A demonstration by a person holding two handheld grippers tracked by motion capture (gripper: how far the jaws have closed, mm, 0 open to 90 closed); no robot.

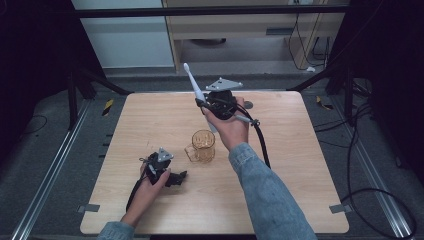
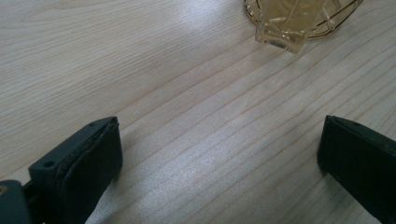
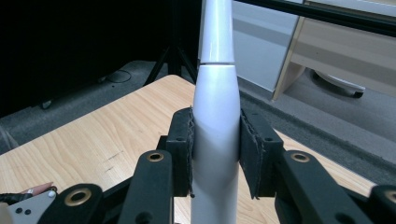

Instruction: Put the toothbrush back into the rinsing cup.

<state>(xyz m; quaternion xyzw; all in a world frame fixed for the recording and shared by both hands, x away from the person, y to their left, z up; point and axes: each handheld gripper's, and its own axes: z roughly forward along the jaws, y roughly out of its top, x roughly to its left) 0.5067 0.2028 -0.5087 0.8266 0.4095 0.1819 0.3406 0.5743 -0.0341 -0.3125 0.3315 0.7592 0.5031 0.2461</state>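
Right gripper view: right gripper (image 3: 215,154) clamps toothbrush (image 3: 215,126) upright, prob. to drop it in amber cup (image 1: 203,145); left gripper (image 2: 219,158) rests w/ jaws apart, empty, on table (image 2: 154,70).

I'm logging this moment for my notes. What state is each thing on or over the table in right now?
Electric toothbrush: lifted above the table, brush end up, clamped between the jaws.
Right gripper: shut on the toothbrush's handle, raised.
Left gripper: open, jaws wide apart, low over the table, holding nothing.
Amber glass mug: upright on the table, apparently empty, touched by neither gripper.
Wooden table: bare around the mug.
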